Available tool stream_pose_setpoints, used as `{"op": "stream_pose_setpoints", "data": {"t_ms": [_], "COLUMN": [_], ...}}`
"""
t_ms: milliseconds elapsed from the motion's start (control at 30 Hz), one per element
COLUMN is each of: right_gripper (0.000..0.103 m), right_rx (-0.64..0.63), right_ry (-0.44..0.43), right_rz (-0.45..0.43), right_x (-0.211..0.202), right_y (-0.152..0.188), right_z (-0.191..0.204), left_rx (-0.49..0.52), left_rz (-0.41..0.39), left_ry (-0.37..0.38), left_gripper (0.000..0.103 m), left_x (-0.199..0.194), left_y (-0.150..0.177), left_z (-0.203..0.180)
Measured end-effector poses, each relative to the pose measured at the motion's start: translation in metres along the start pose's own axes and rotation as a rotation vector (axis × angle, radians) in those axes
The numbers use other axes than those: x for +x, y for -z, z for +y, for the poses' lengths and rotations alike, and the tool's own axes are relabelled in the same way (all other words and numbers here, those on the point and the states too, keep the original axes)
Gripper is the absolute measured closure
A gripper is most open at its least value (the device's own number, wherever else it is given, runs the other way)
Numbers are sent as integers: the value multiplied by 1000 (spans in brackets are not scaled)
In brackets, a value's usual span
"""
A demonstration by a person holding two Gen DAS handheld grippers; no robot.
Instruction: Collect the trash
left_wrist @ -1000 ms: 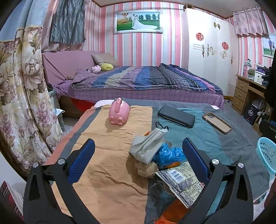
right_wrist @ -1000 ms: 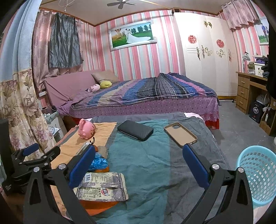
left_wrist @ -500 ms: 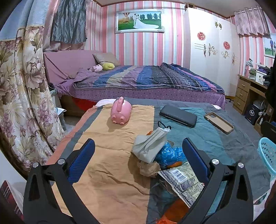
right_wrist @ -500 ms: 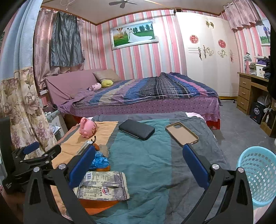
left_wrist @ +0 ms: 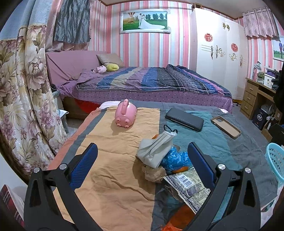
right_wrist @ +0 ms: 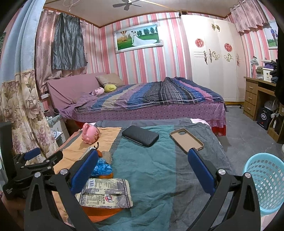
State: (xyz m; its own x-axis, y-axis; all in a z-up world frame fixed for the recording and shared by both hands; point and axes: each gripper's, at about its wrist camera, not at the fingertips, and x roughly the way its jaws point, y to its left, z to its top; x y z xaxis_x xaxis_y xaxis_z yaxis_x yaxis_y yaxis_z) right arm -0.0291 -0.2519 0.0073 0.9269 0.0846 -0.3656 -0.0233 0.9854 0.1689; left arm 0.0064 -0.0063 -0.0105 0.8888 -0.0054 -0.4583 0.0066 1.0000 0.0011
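A home bedroom. A made bed (right_wrist: 150, 99) with a striped quilt and pillows (right_wrist: 109, 80) stands against pink-striped wallpaper; a framed wedding photograph (right_wrist: 137, 38) hangs above it. A white wardrobe (right_wrist: 213, 58) fills the right wall, beside a wooden desk (right_wrist: 255, 96) with drawers. Floral curtains (left_wrist: 23, 92) hang at left, a ceiling fan (right_wrist: 127, 4) overhead.

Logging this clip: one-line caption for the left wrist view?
Open left gripper hovers before a trash pile, face mask on top, on a cloth-covered table.
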Motion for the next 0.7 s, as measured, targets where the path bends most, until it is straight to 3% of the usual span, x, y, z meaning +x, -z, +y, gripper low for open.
{"op": "stream_pose_setpoints", "data": {"t_ms": [700], "right_gripper": [4], "right_rx": [-52], "right_ry": [-13], "right_rz": [15], "right_x": [2], "right_y": [2], "right_z": [8], "left_rx": [-11], "left_rz": [8], "left_ry": [1], "left_gripper": [5], "left_x": [0], "left_y": [0], "left_z": [3]}}
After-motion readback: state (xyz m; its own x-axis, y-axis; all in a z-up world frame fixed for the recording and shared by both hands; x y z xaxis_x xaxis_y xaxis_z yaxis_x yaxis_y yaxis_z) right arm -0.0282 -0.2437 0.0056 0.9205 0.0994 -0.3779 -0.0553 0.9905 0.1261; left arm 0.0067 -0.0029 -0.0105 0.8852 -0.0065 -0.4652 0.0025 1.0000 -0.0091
